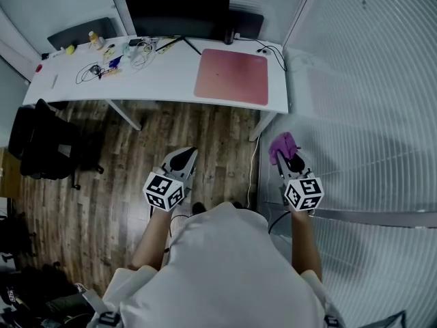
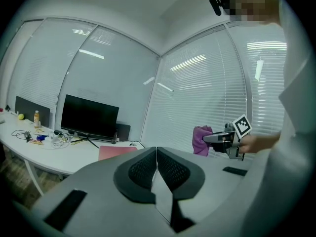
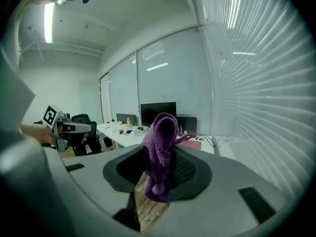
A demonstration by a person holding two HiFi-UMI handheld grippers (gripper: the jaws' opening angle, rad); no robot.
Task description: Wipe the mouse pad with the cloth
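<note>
The pink mouse pad [image 1: 232,76] lies flat on the right end of the white desk [image 1: 164,80], just in front of the black monitor [image 1: 177,12] at the desk's back edge. Loose cables and small items lie on the desk's left half.

Both grippers are off the desk, on its near side over the wooden floor. The right gripper [image 3: 160,157] is clenched on a purple cloth [image 3: 160,137], which bunches up above the jaws and hangs down between them. The left gripper [image 2: 156,154] holds nothing, its jaws pressed together. A black office chair [image 1: 44,142] stands off the desk's left end.
</note>
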